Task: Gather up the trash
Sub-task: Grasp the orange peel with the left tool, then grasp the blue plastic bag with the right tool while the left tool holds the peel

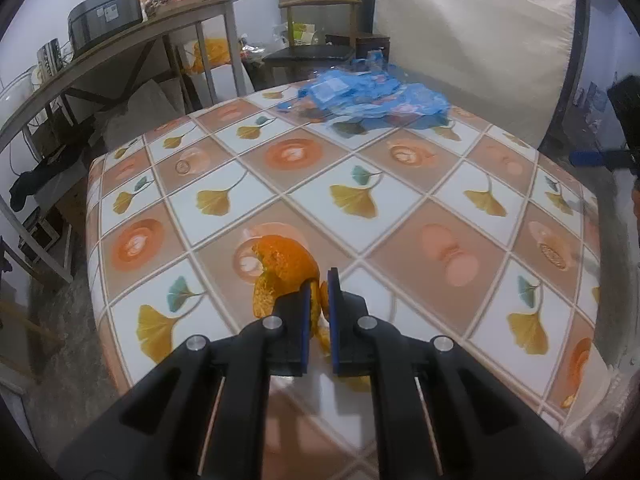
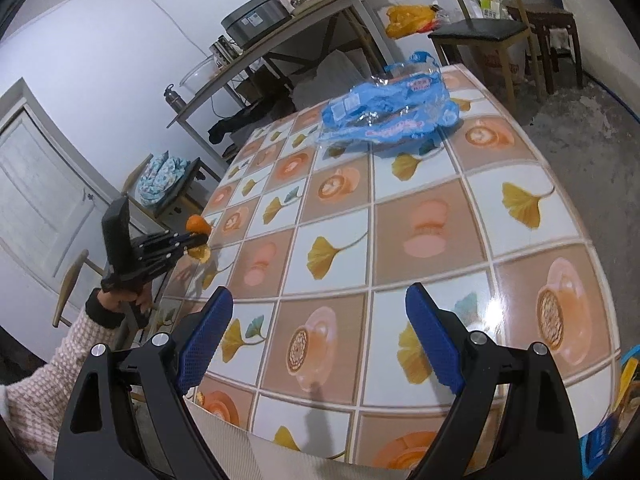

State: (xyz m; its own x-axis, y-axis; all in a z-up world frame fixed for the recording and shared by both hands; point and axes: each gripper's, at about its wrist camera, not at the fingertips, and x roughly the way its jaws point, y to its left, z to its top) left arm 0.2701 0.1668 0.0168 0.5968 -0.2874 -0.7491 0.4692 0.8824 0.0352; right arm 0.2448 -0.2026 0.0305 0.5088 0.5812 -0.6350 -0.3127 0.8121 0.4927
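My left gripper (image 1: pixel 319 292) clamped on orange peel (image 1: pixel 280 276), peel lifted clear of table (image 1: pixel 400 184) near its left edge in right wrist view. My right gripper (image 2: pixel 320 320) spread wide, nothing between pads, hovering over near edge. Blue plastic wrapper (image 2: pixel 390 110) lying at 12 o'clock on far side of table, well apart from both grippers. Sleeve (image 2: pixel 48 372) at 8 o'clock.

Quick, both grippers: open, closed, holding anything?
Left gripper: closed on the orange peel.
Right gripper: open, holding nothing.
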